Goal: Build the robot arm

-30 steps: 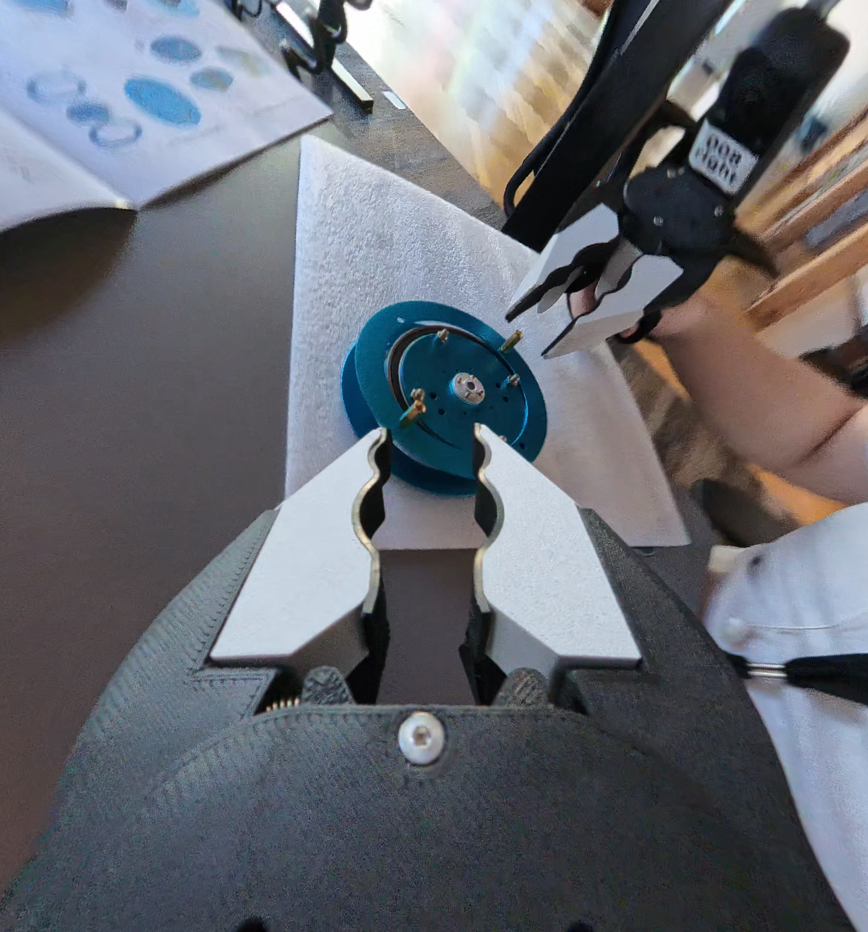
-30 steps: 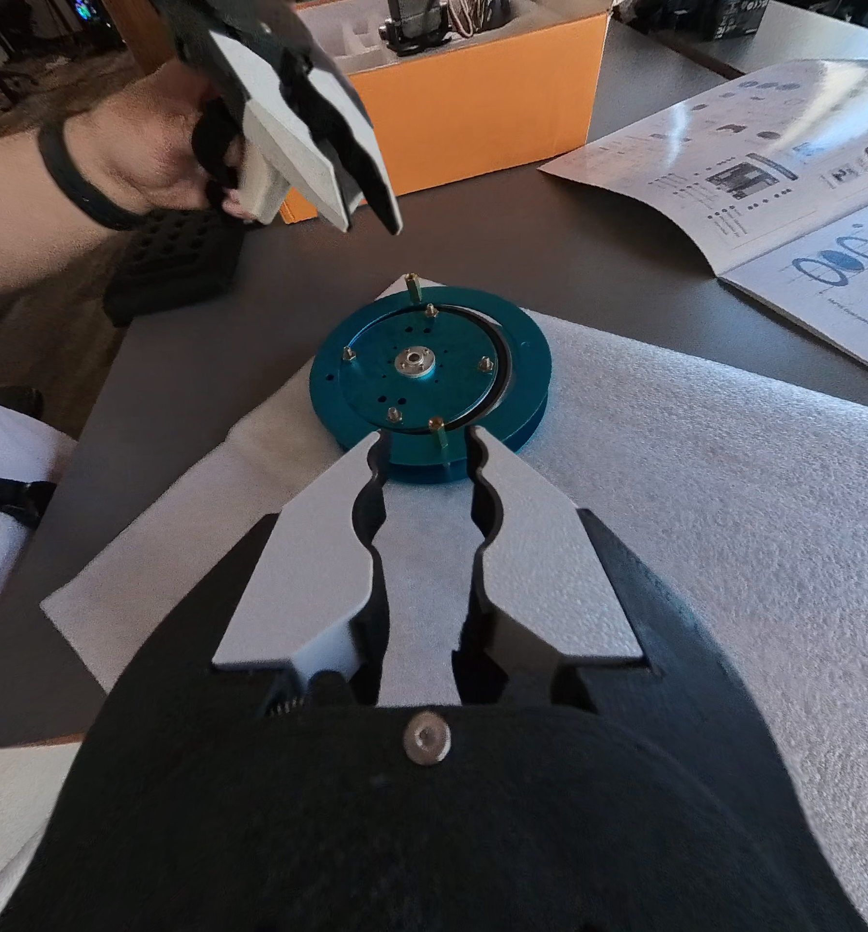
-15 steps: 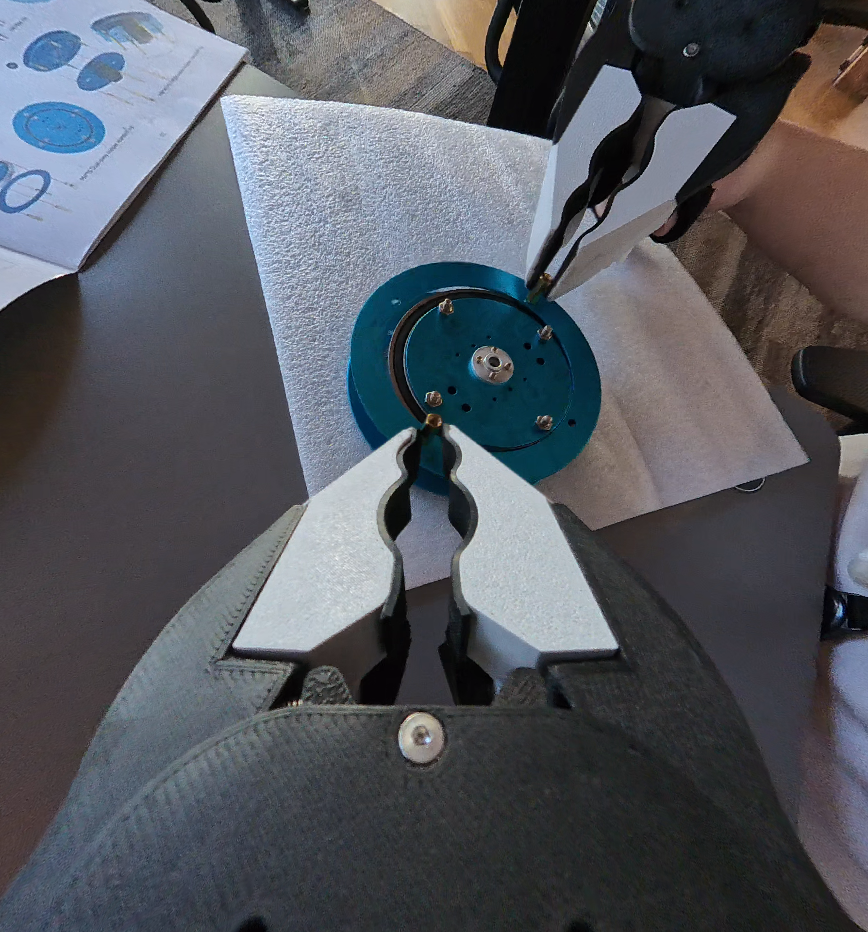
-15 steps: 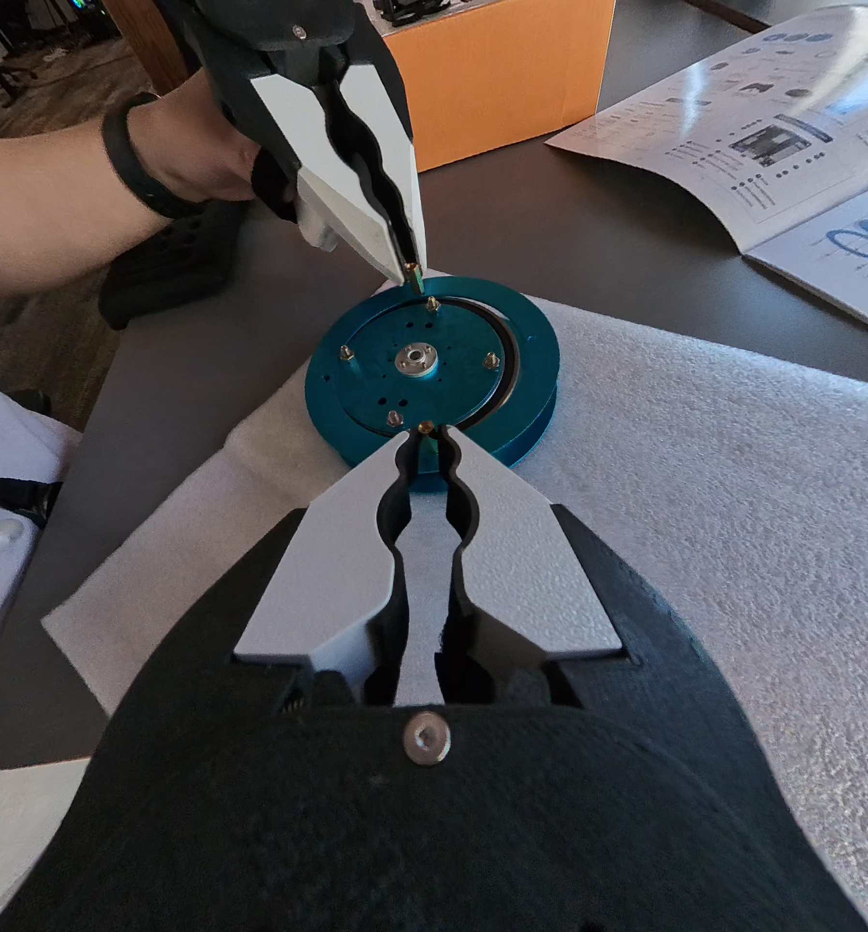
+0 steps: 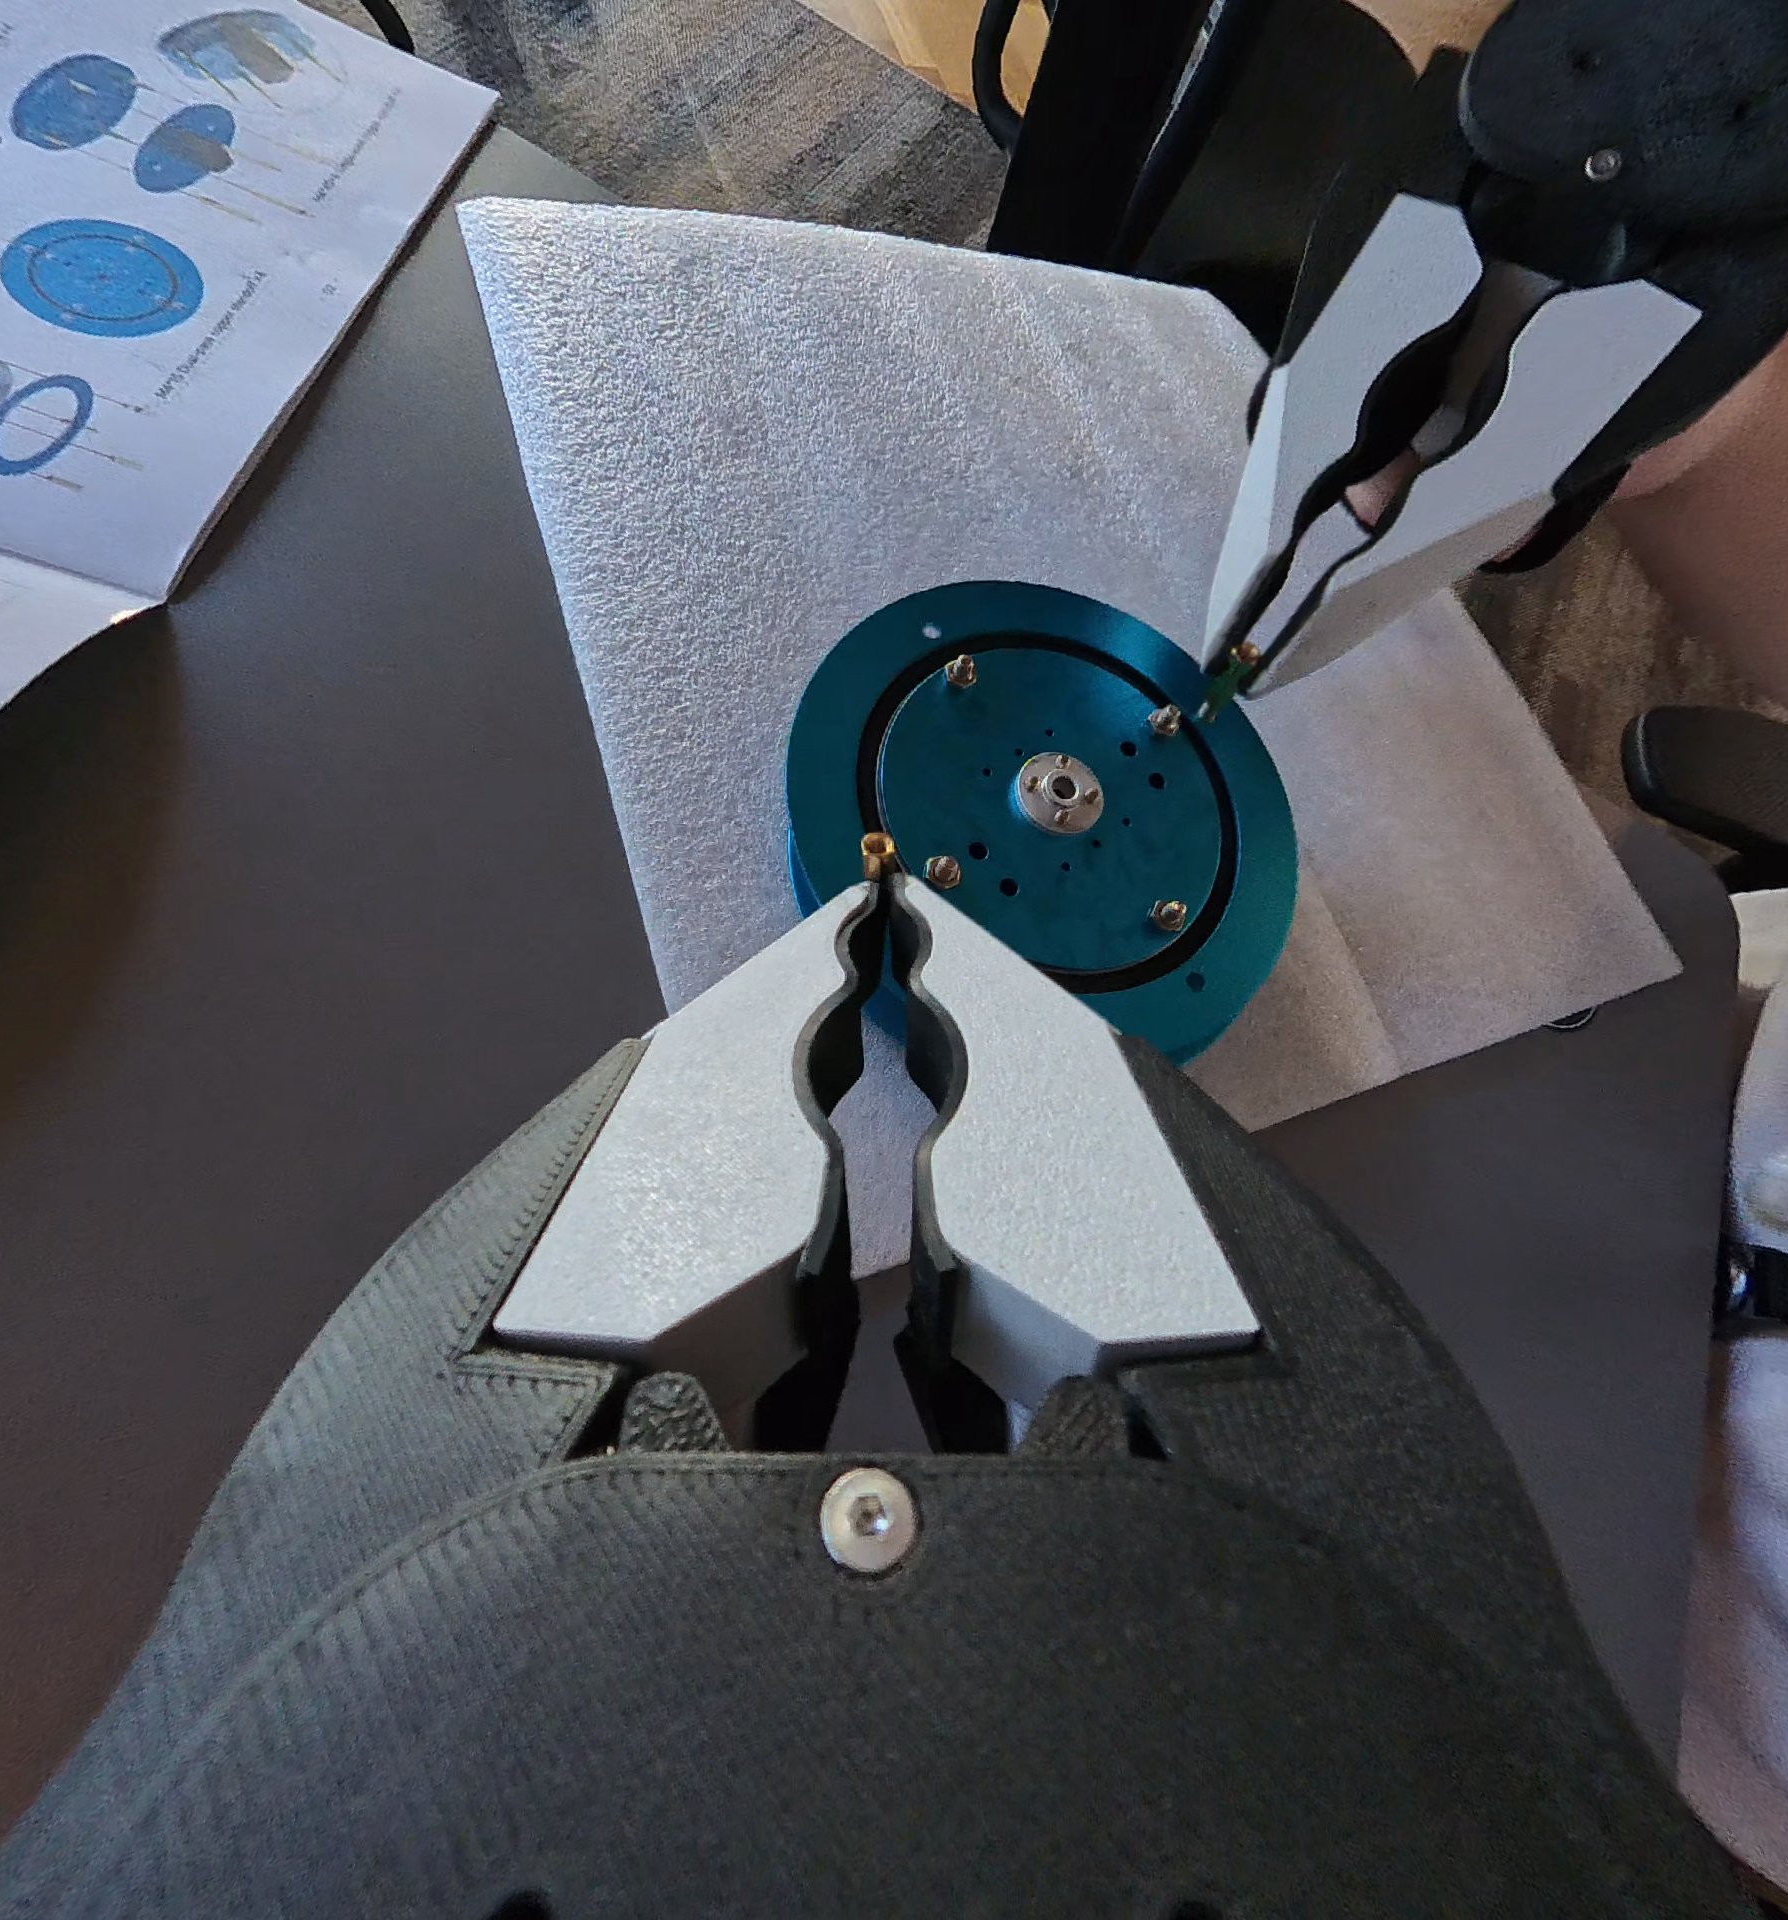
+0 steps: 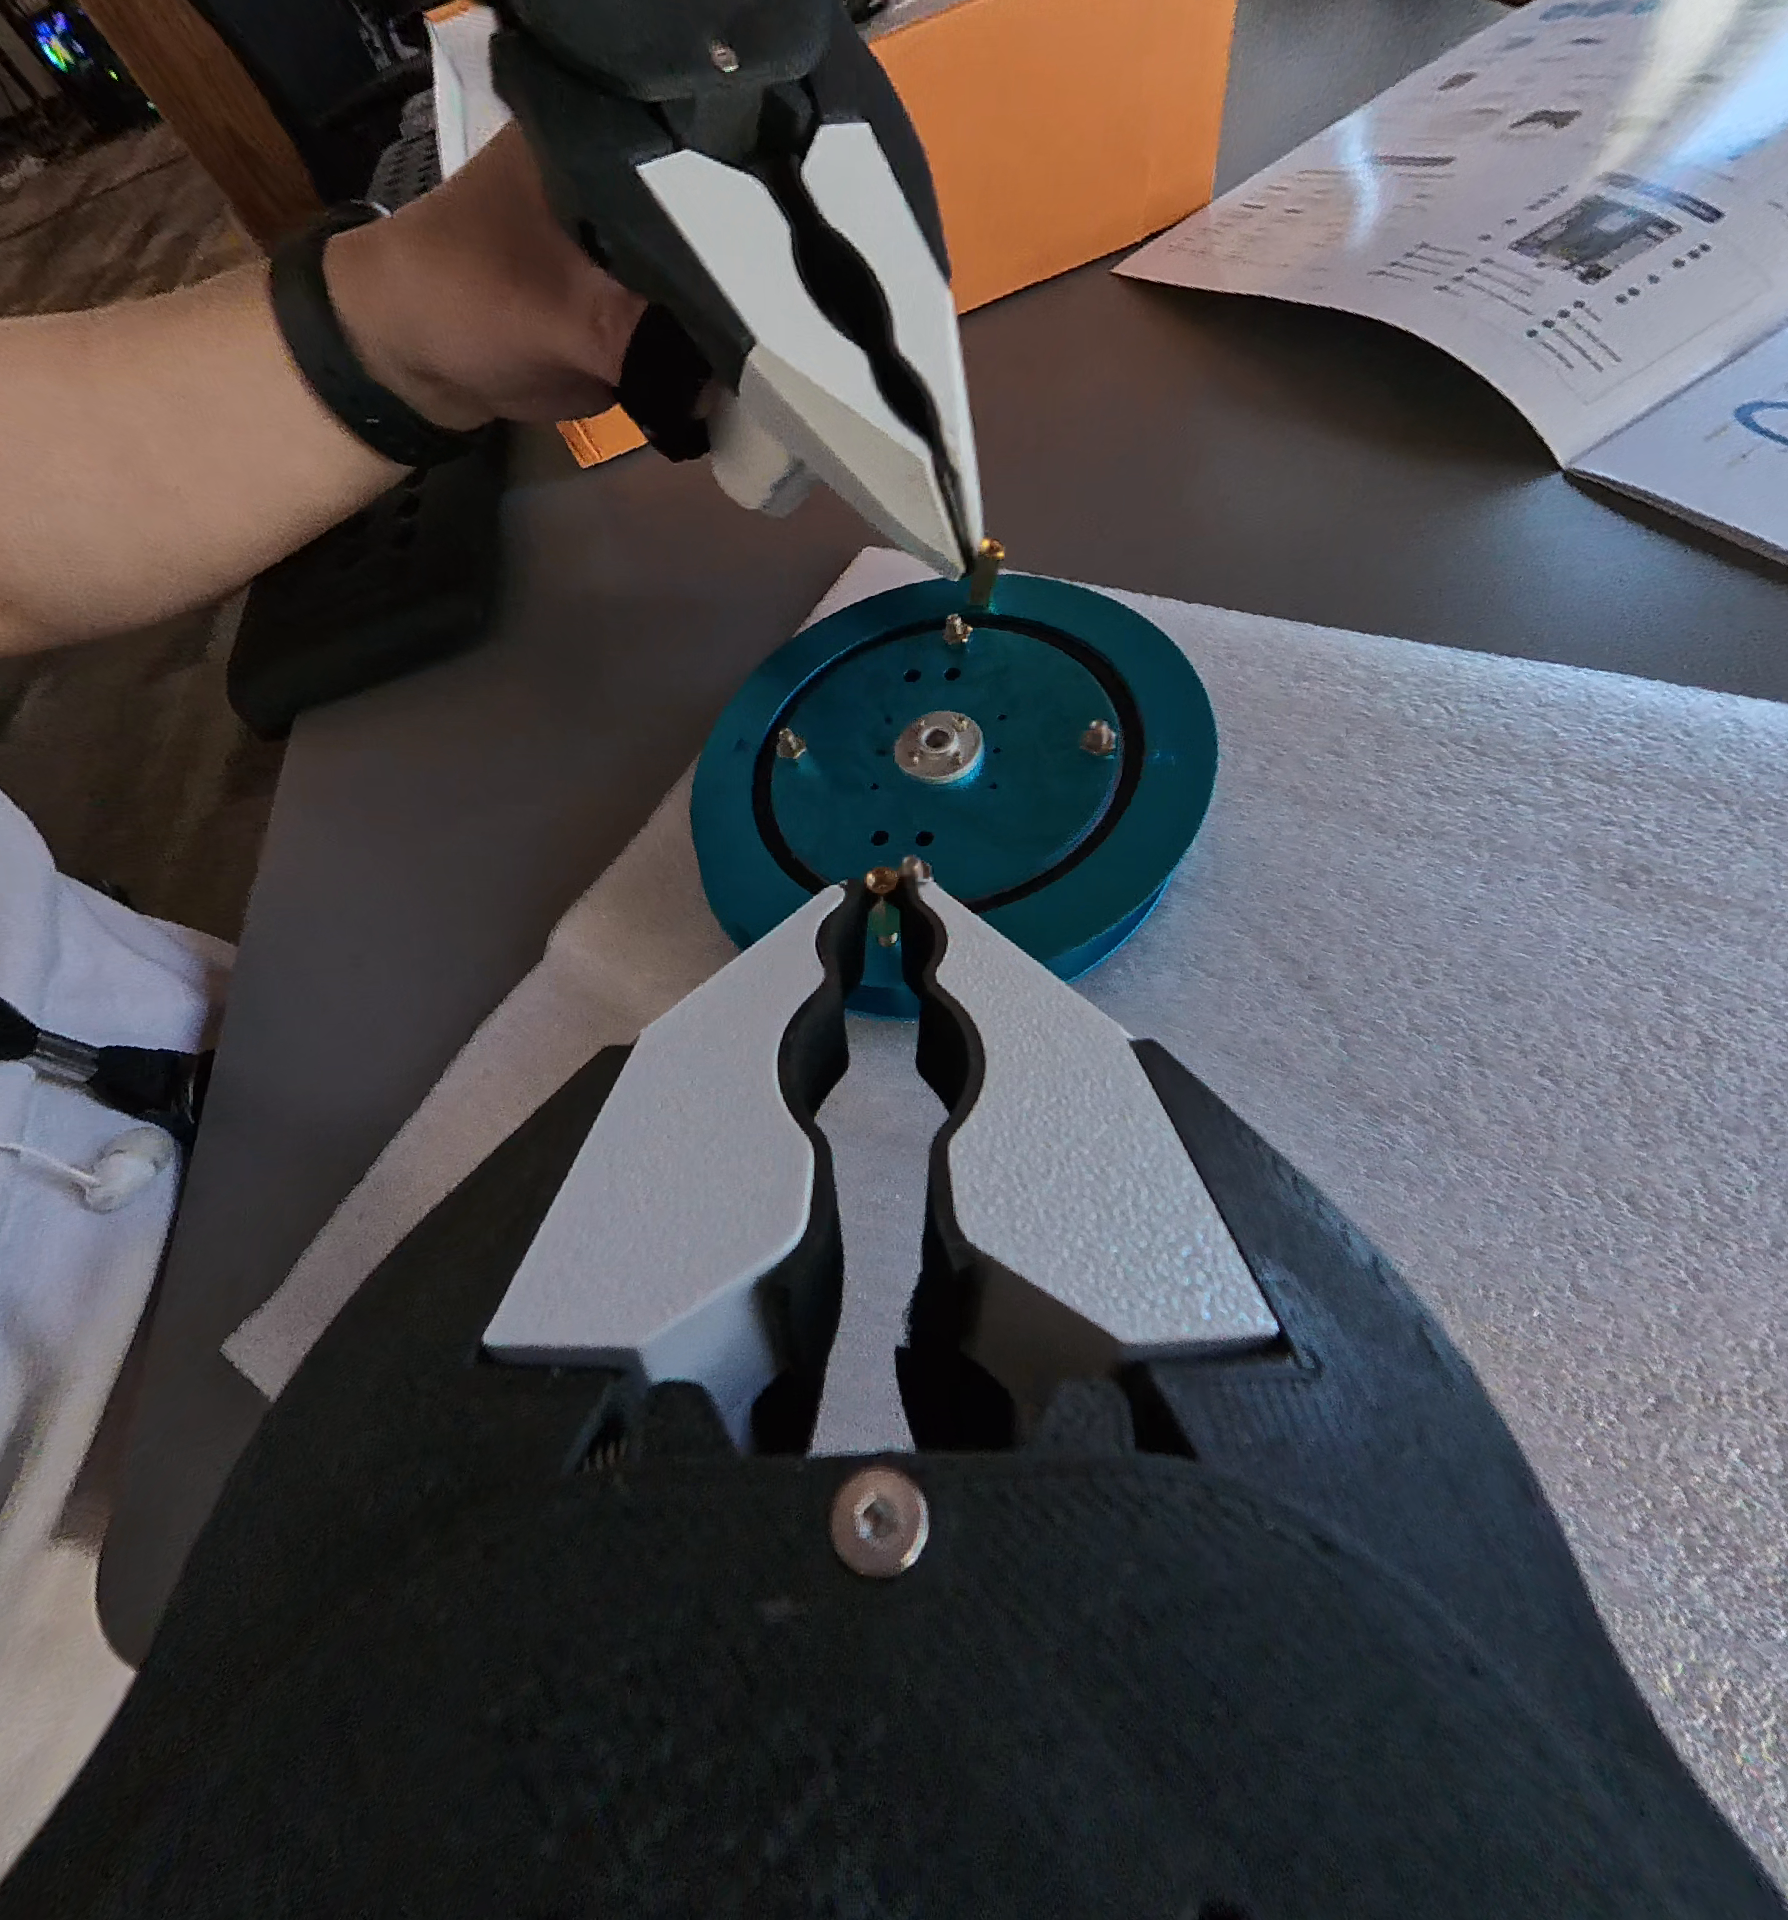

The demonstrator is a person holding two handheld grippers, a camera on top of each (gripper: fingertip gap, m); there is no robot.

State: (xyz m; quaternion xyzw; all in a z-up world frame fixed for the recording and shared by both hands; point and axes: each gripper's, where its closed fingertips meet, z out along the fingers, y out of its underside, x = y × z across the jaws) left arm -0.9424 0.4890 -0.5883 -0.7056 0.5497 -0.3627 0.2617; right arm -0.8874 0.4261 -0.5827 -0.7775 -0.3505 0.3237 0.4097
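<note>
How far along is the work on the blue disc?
Looks done: four brass nuts sit on the blue disc's inner plate around a silver hub. In hand: the left tool is shut on one brass standoff at the outer ring, the right tool on another at the opposite side. Left: two ring holes stand empty; whether the standoffs are seated cannot be told.

Two close wrist views from opposite sides, steeply downward, sharing the blue disc (image 5: 1041, 821) on white foam (image 6: 1492, 935).
</note>
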